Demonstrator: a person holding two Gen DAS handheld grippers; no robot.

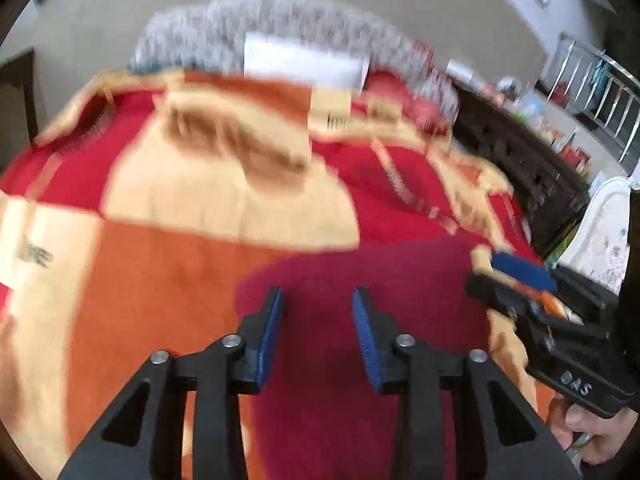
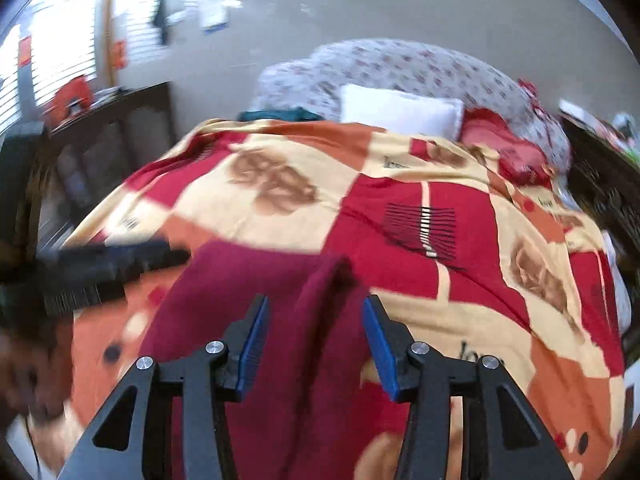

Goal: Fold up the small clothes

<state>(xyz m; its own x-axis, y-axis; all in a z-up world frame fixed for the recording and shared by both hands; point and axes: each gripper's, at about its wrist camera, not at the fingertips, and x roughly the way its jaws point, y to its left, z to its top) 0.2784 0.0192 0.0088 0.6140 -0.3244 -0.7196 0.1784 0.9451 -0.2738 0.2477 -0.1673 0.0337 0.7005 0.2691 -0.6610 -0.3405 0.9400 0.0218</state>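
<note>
A: Going left to right, what does the left wrist view show?

B: The patterned bedspread (image 1: 160, 264) in red, orange and cream fills the left side, badly blurred. The left gripper (image 1: 318, 340) stands over the maroon garment (image 1: 360, 280) with a clear gap between its blue pads; nothing is between them and they touch no cloth. On the right, the right gripper (image 1: 516, 276) comes in from the edge, a hand (image 1: 588, 436) on its handle.

A: Any containers holding things?

B: Only the bed (image 2: 600, 184) itself, with its dark frame. At its head lie a white pillow (image 2: 400, 114), a floral quilt (image 2: 400, 68) behind it and a red bundle (image 2: 512, 148) to the right. No box or basket can be made out.

A: And the right wrist view?

B: The left gripper (image 2: 120, 264) is a dark smear at the left. In the middle, the maroon garment (image 2: 256, 280) lies on the bedspread (image 2: 460, 184) near the foot of the bed. The right gripper (image 2: 314, 340) has its jaws moderately apart; a raised fold of the maroon cloth runs between the pads without being pinched.

A: How does the garment look?

B: Plain deep maroon, soft, doubled over with a rounded ridge down its middle.
</note>
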